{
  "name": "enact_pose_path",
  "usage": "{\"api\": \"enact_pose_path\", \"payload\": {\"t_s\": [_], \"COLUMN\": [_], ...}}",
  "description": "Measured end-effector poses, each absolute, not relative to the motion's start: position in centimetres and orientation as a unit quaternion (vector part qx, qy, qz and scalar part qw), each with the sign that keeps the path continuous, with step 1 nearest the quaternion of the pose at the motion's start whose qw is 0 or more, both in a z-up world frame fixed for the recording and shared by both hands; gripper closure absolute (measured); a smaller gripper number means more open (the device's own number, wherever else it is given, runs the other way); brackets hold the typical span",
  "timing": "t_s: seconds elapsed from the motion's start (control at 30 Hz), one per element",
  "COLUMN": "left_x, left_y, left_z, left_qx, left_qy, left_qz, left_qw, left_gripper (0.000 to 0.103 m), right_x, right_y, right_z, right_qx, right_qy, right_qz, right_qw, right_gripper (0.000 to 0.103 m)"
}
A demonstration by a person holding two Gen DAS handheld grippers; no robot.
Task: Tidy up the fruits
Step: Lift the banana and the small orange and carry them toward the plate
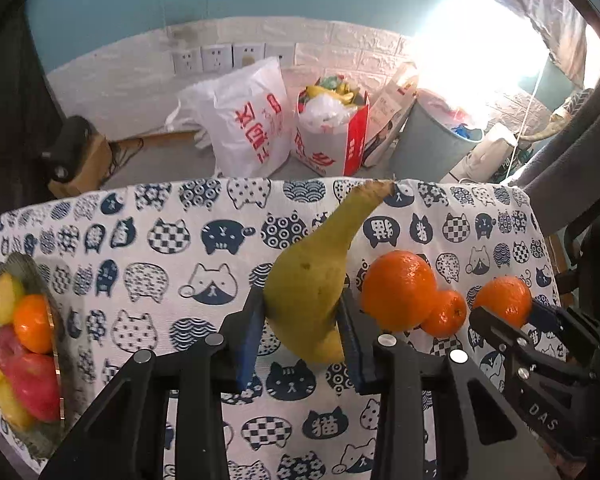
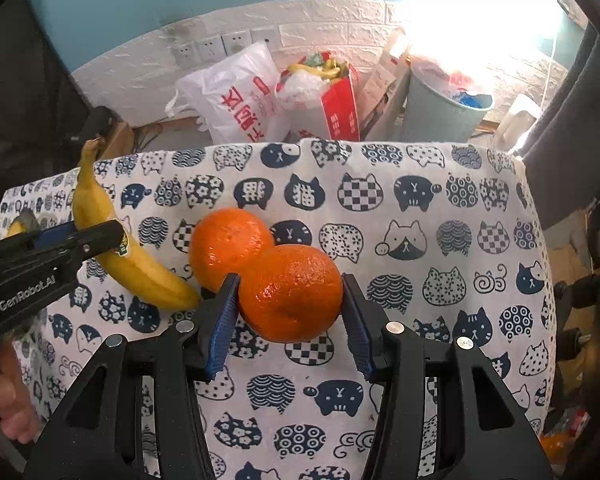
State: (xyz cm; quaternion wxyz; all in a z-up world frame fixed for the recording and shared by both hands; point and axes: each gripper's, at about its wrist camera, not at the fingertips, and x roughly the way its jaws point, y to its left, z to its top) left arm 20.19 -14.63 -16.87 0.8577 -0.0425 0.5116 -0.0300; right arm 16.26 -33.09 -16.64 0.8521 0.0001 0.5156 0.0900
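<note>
My left gripper (image 1: pixel 300 316) is shut on a yellow-green banana (image 1: pixel 320 276), which points up and away; the banana also shows at the left of the right wrist view (image 2: pixel 132 260). My right gripper (image 2: pixel 290 304) is shut on an orange (image 2: pixel 290 292), which touches a second orange (image 2: pixel 230 246) behind it. In the left wrist view the right gripper (image 1: pixel 504 312) holds that orange (image 1: pixel 504 300) at the right, beside a big orange (image 1: pixel 398 290) and a small one (image 1: pixel 446 314). A glass plate (image 1: pixel 32 272) at the far left holds apples, an orange and bananas.
The table wears a cat-print cloth (image 1: pixel 160 264). Beyond its far edge stand a white plastic bag (image 1: pixel 248 120), a red and white bag (image 1: pixel 332 132) and a grey bin (image 1: pixel 432 140) on the floor. A dark chair (image 2: pixel 572 140) is at the right.
</note>
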Motion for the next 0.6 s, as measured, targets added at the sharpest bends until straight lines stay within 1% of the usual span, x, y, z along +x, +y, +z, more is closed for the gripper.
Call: {"api": "enact_pose_path", "payload": {"t_s": [0.27, 0.6], "left_x": [17.5, 14.2], "left_y": [-13.4, -9.5], "left_z": [-14.3, -11.3], "left_qx": [-0.019, -0.026], "left_qy": [0.486, 0.463], "left_qz": [-0.031, -0.019], "left_qw": [0.873, 0.886], "left_gripper": [0.067, 0.067], "right_x": [15.6, 14.2], "right_y": [-31.7, -28.1], "right_z": [-15.3, -12.8], "right_qx": [-0.004, -0.020], "right_qy": [0.505, 0.484], "right_qz": [0.103, 0.135], "right_qw": [0.857, 0.865], "right_gripper": [0.054, 0.054]}}
